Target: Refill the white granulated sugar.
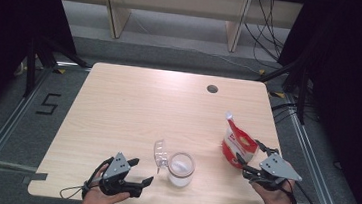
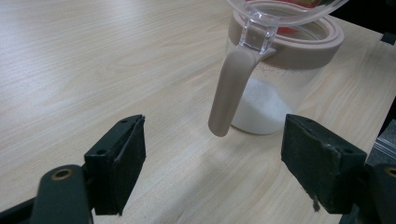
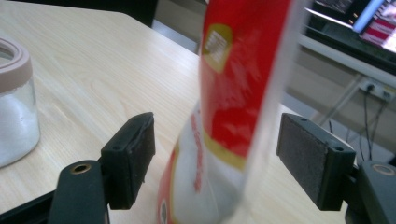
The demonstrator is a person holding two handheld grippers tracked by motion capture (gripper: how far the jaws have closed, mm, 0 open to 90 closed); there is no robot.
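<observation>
A clear glass jar [image 1: 181, 169] with a beige rim stands near the table's front middle, holding white powder [image 2: 261, 105]. Its clear hinged lid [image 1: 160, 152] is flipped open to the left, with a beige clasp [image 2: 229, 93] hanging down. My left gripper [image 1: 141, 171] is open at the front left, its jaws pointing at the jar from a short way off. A red and white pouch [image 1: 237, 140] stands upright at the right. My right gripper [image 1: 250, 155] is open with its jaws on either side of the pouch [image 3: 229, 102], not pressing it.
The light wooden table [image 1: 133, 107] has a round cable hole [image 1: 212, 89] near its far edge. A floor marking "5" [image 1: 48, 103] lies left of the table. Wooden furniture legs and cables stand beyond it.
</observation>
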